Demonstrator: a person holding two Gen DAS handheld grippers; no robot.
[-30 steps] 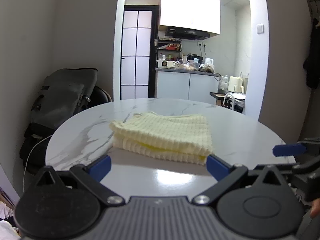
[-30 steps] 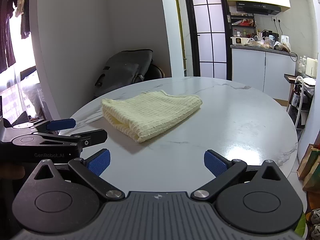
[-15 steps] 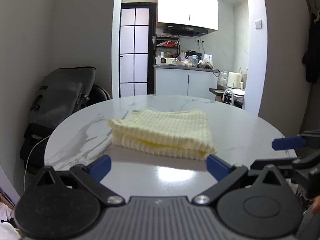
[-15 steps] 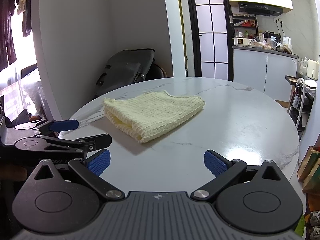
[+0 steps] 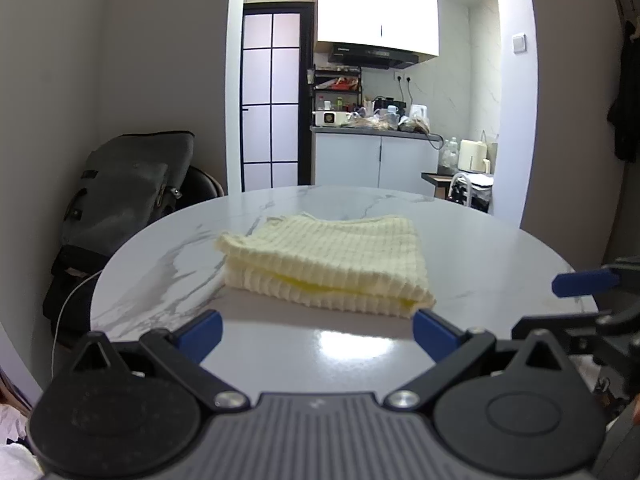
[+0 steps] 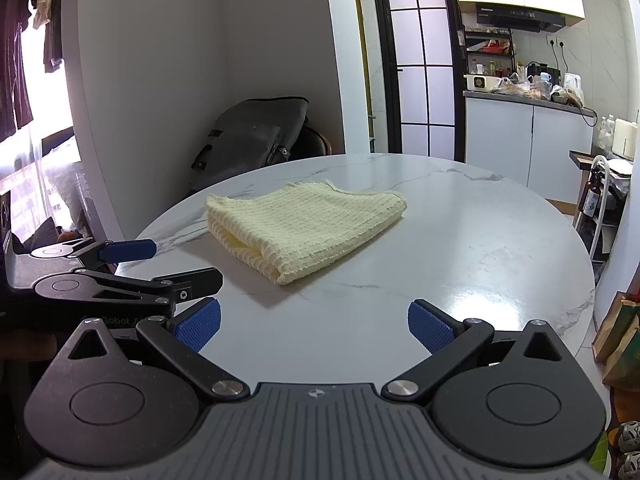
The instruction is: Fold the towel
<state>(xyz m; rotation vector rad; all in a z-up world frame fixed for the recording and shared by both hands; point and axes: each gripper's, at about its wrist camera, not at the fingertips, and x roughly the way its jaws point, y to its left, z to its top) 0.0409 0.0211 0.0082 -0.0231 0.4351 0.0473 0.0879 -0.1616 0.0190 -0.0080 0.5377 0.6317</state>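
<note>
Nearest camera: left gripper (image 5: 316, 330) and right gripper (image 6: 314, 322) both spread wide, empty, hovering at near edge of table (image 6: 480, 264). Beyond them: towel (image 6: 304, 222) lies mid-table, already folded into compact layered rectangle, untouched. Judgement: fold looks done, nothing obvious left.

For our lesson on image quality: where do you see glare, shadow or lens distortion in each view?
Left wrist view: bright glare patch on the table, overexposed cupboard, shadow under the towel. Right wrist view: softer sheen on the table's right side, bowed door, dark rounded corners.
</note>
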